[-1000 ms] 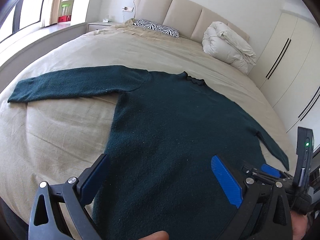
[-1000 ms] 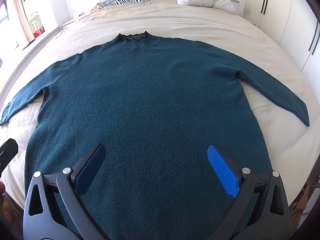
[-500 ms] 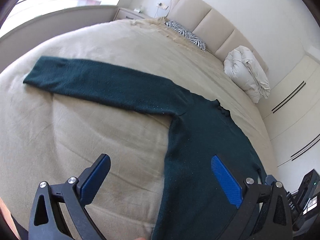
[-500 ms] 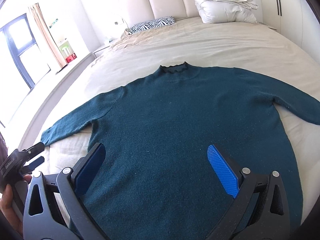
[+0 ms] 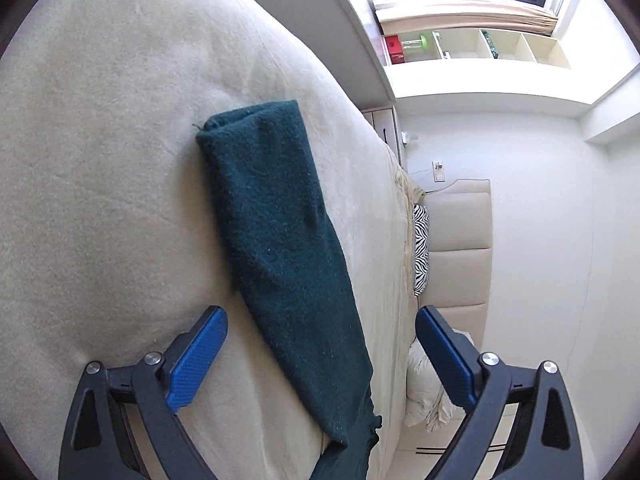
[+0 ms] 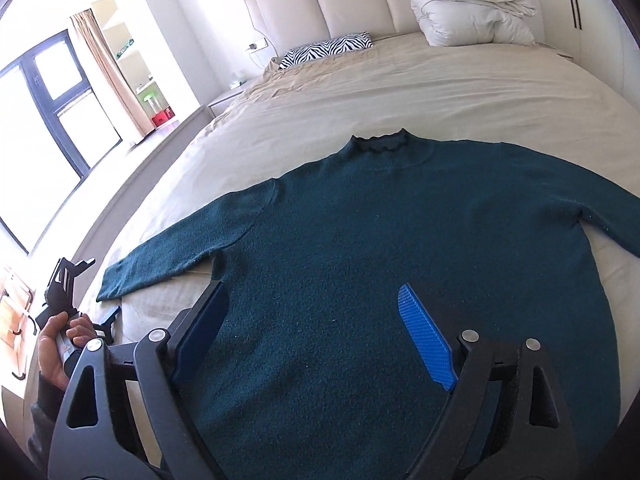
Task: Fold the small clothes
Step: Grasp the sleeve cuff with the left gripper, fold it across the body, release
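Note:
A dark teal sweater (image 6: 400, 248) lies flat, front up, on the beige bed (image 6: 400, 92), sleeves spread to both sides. My right gripper (image 6: 312, 320) is open and empty, hovering over the sweater's lower body. My left gripper (image 5: 320, 344) is open and empty, rolled sideways, with the sweater's left sleeve (image 5: 276, 236) running between its fingers; the sleeve cuff (image 5: 248, 120) lies ahead. The left gripper also shows in the right wrist view (image 6: 96, 284), held by a hand just short of the cuff.
A zebra pillow (image 6: 326, 49) and a folded white duvet (image 6: 468, 12) lie at the headboard. A window and shelves stand to the left (image 6: 60, 92). The bed's left edge (image 6: 132, 184) is near the left gripper.
My left gripper has swung left off the sweater's body and rolled sideways to line up along the left sleeve. My right gripper has turned slightly left over the lower body.

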A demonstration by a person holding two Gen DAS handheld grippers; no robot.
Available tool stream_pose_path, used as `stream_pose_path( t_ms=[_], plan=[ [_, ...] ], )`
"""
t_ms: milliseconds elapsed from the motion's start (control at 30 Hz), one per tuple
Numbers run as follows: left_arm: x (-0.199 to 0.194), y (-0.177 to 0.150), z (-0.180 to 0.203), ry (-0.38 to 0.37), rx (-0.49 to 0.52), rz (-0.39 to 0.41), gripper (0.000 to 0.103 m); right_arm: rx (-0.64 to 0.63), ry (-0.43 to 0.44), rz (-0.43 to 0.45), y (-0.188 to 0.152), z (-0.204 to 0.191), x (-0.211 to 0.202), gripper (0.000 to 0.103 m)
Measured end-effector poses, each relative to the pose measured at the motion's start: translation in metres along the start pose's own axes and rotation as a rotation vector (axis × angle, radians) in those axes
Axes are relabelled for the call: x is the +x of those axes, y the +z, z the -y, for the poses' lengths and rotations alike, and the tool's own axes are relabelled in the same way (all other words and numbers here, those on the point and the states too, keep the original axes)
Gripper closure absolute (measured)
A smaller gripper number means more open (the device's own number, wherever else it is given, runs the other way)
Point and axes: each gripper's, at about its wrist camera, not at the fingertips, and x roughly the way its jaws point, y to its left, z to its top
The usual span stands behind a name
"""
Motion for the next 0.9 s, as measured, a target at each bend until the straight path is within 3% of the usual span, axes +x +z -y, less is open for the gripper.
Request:
stream_pose_path(
  t_ms=[133, 200, 267, 367, 433, 467, 567, 667, 767, 833, 900],
  plan=[
    [0.015, 0.012, 0.004, 0.045, -0.036, 0.060, 0.008, 0.021, 0.011, 0.005, -0.001, 0.004, 0.005, 0.019],
    [0.022, 0.018, 0.009, 0.056, -0.035, 0.084, 0.016, 0.032, 0.013, 0.009, -0.002, 0.008, 0.005, 0.019],
    [0.034, 0.023, 0.013, 0.068, -0.028, 0.065, 0.052, 0.038, 0.009, 0.013, -0.002, 0.013, 0.006, 0.019],
    [0.045, 0.026, 0.013, 0.134, -0.029, 0.051, 0.078, 0.054, 0.003, 0.013, -0.004, 0.024, 0.005, 0.026],
    [0.051, 0.019, 0.031, 0.156, 0.059, 0.042, 0.089, 0.075, -0.003, 0.016, -0.007, 0.034, 0.004, 0.029],
    [0.055, 0.012, 0.045, 0.159, 0.124, 0.030, 0.095, 0.087, -0.003, 0.016, -0.009, 0.040, 0.003, 0.032],
    [0.068, -0.029, 0.100, 0.150, 0.365, -0.018, 0.096, 0.125, -0.019, 0.008, -0.013, 0.058, 0.004, 0.039],
    [0.091, -0.106, 0.162, 0.150, 0.671, -0.083, 0.096, 0.177, -0.033, 0.019, -0.016, 0.080, 0.001, 0.039],
    [0.116, -0.223, 0.203, 0.178, 1.075, -0.144, 0.096, 0.233, -0.049, 0.045, -0.016, 0.104, -0.006, 0.039],
    [0.129, -0.320, 0.206, 0.225, 1.423, -0.169, 0.094, 0.279, -0.055, 0.056, -0.016, 0.121, -0.008, 0.039],
    [0.137, -0.401, 0.185, 0.275, 1.701, -0.151, 0.094, 0.326, -0.058, 0.058, -0.015, 0.140, -0.009, 0.039]
  ],
)
